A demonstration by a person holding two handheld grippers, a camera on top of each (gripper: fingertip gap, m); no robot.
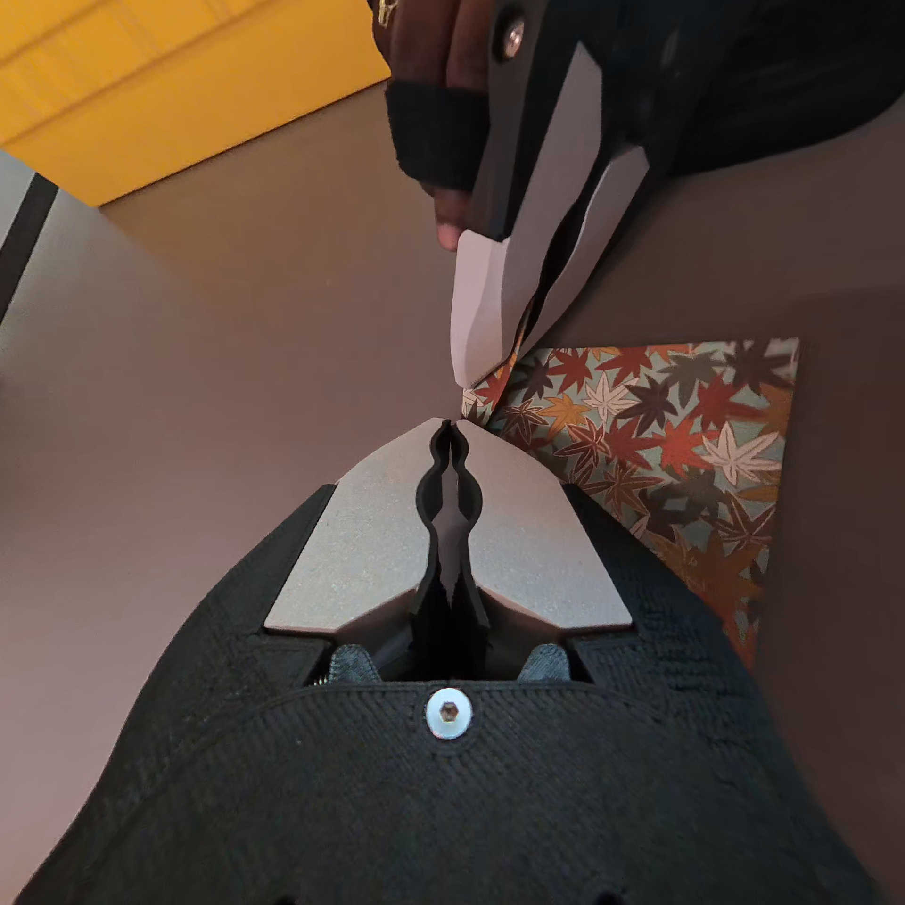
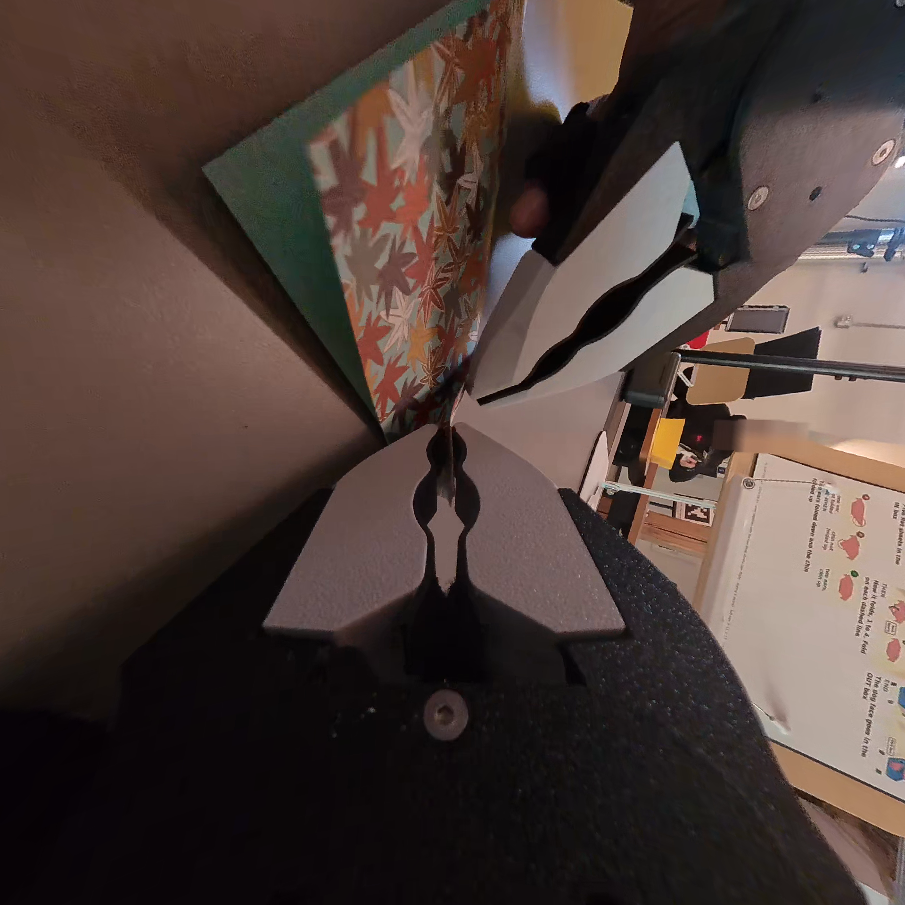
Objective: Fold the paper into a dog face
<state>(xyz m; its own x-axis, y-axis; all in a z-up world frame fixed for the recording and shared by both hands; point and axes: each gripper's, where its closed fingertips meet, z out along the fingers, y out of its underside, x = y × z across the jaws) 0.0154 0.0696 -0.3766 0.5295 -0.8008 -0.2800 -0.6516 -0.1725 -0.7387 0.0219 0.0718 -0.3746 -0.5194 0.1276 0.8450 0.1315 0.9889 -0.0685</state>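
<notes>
Right gripper (image 2: 450, 433) pinches the leaf-patterned paper (image 1: 636, 440) corner; left gripper (image 1: 453, 426), pressed together, grips nothing. Draw the corner across squarely; align edges before creasing.

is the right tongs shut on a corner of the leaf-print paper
Yes, the right tongs pinch a corner of the leaf-print paper between their tips.

Soft, dim indoor light is falling on the brown table (image 1: 220, 343), giving faint shadows. The wide lens is bending both views at the edges. In the right wrist view, the leaf-patterned paper (image 2: 416, 220) is blurring, and the far room is glowing brighter.
</notes>
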